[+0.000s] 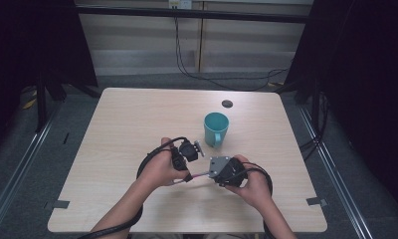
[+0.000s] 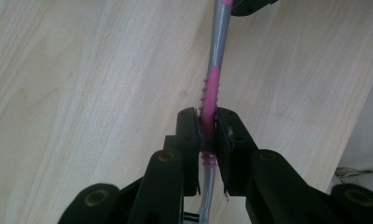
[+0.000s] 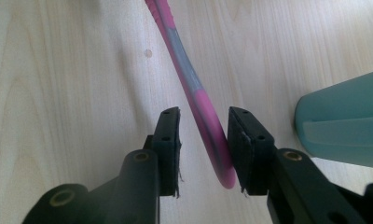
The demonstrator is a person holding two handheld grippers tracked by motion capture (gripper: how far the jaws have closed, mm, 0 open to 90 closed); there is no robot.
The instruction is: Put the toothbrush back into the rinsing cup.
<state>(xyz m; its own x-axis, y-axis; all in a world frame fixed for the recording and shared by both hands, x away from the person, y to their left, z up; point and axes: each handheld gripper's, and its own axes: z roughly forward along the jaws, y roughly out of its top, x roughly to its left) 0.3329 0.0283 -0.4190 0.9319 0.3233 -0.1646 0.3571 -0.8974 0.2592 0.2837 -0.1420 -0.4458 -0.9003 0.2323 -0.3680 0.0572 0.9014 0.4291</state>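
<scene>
Right now a pink-and-grey toothbrush (image 2: 211, 100) is bridged between the two tools, low over the near middle of the worktop (image 1: 127, 119). The left gripper (image 2: 208, 133) has its jaws closed tight on the ribbed pink grip section. The right gripper (image 3: 203, 140) has its jaws parted around the rounded pink handle end; the handle lies against one pad and a clear gap shows on the other side, so it holds nothing yet. In the high view the left gripper (image 1: 184, 152) and right gripper (image 1: 226, 172) sit close together, with a teal mug (image 1: 216, 129) standing upright just beyond them, towards the far right.

The main risk, as I judge it, is the hand-over failing. If the left jaws let go before the right ones close, the toothbrush will drop onto the worktop. The handle end is smooth, curved and tapered, and it sits at a slant across the right jaws, so a squeeze there may push it out rather than pin it. Closing so near the tip also leaves a long lever, and the brush could swivel downward. The mug is near the right gripper, and a wide swing could knock it over. Whether the bristle head is clear of anything cannot be told.
</scene>
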